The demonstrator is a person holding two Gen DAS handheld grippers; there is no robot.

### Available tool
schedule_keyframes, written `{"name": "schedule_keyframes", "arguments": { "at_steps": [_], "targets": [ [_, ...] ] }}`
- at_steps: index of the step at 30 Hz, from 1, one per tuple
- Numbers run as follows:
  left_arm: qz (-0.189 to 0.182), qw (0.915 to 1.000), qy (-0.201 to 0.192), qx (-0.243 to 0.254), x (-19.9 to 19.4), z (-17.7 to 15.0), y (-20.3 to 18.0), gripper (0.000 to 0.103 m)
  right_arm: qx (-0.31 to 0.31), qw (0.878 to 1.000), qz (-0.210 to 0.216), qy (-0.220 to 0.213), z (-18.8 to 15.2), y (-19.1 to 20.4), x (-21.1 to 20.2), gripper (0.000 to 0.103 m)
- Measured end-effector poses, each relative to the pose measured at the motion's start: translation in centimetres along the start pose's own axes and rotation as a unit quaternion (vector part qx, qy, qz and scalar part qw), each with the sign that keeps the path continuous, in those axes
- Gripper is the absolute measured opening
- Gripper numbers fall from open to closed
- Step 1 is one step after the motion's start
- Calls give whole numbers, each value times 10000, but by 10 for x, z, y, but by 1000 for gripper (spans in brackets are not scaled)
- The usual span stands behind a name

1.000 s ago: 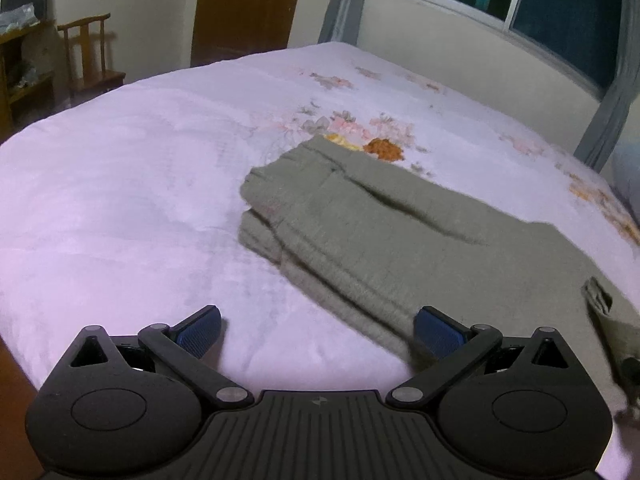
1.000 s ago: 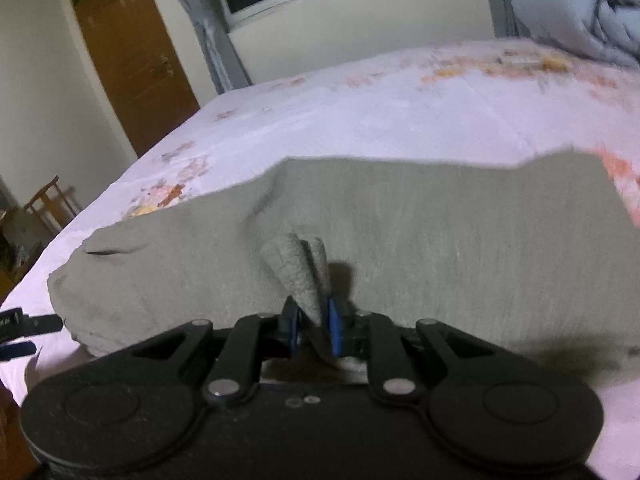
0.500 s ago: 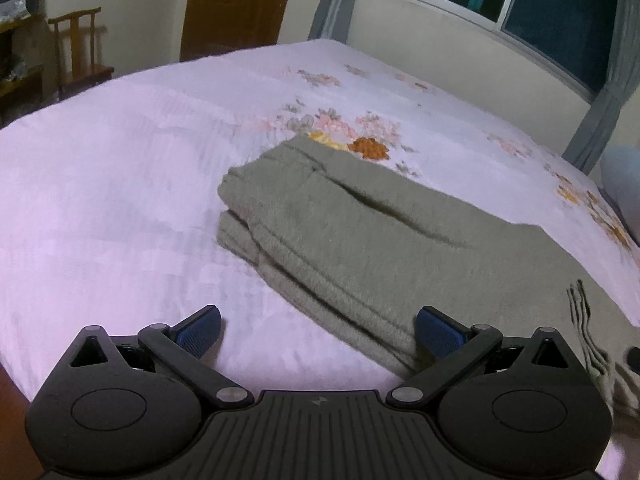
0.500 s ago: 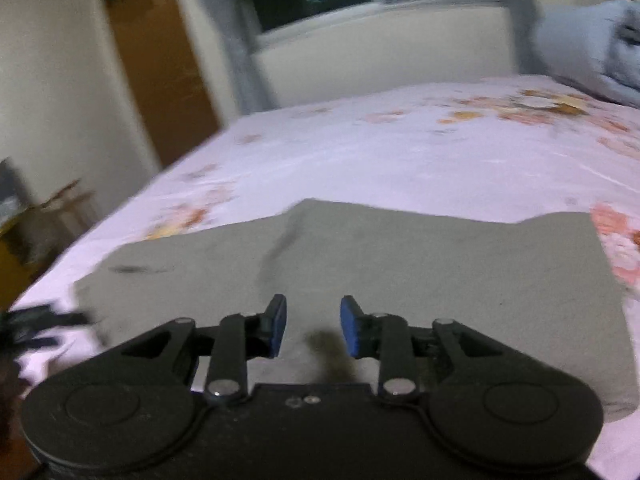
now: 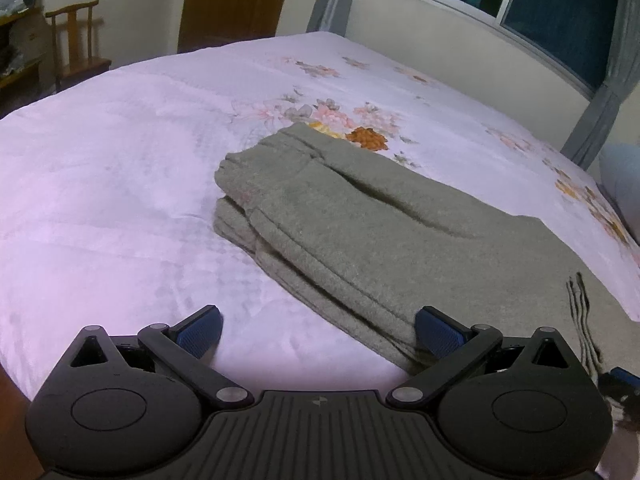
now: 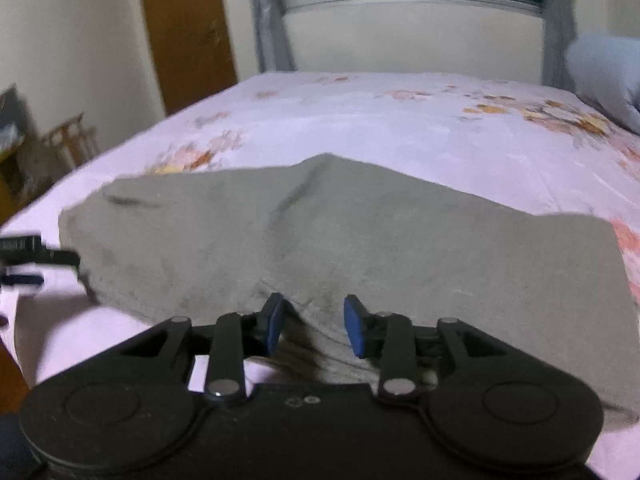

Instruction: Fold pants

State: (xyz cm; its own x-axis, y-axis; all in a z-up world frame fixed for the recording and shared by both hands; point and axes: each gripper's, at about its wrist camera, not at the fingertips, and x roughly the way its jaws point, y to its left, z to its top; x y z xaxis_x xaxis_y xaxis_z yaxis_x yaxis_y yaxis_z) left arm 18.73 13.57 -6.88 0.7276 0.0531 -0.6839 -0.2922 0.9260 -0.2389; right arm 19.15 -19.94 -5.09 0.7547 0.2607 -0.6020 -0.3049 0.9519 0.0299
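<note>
Pink floral bedding covered the bed [image 5: 120,168], with a wooden door [image 5: 236,0], a chair [image 5: 78,48] and a dark window [image 5: 560,12] beyond it. Grey-green pants [image 5: 380,232] lay folded on the bed, ahead and to the right of the left gripper [image 5: 318,330]. That gripper was released, jaws spread wide with nothing between them; its right pad sat at the near edge of the pants, though contact could not be told, and its left pad was over bare bedding. From the right wrist view, the pants [image 6: 360,240] spread broadly just ahead of the right gripper [image 6: 314,324]. Its jaws were opening, a low ridge of cloth lying between the blue pads, which did not press on it. At that view's far left edge the other gripper's tip showed a pale label, too blurred to read. No other writing could be read.
</note>
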Motion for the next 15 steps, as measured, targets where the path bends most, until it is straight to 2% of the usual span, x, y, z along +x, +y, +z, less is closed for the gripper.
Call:
{"name": "schedule_keyframes", "arguments": {
  "at_steps": [3,5,6,7,12,14,15],
  "targets": [
    [-10,9999,34,-97,1,0,3,103,-712,9972,-238,63,-2,19,11,43],
    [5,9999,47,-99,2,-2,4,103,-776,9969,-152,29,1,20,15,37],
    [2,9999,46,-97,2,-2,5,103,-644,9979,-44,71,4,17,17,18],
    [1,9999,39,-99,1,-2,6,103,-563,9984,-82,74,6,16,16,11],
    [1,9999,28,-140,3,-4,10,103,-556,9981,61,-239,5,17,-8,9],
    [28,9999,24,-117,4,-5,8,103,-632,9979,136,-1,-1,21,-1,9],
    [30,9999,26,-122,4,-5,8,103,-686,9972,158,251,-6,24,10,14]
  ]
}}
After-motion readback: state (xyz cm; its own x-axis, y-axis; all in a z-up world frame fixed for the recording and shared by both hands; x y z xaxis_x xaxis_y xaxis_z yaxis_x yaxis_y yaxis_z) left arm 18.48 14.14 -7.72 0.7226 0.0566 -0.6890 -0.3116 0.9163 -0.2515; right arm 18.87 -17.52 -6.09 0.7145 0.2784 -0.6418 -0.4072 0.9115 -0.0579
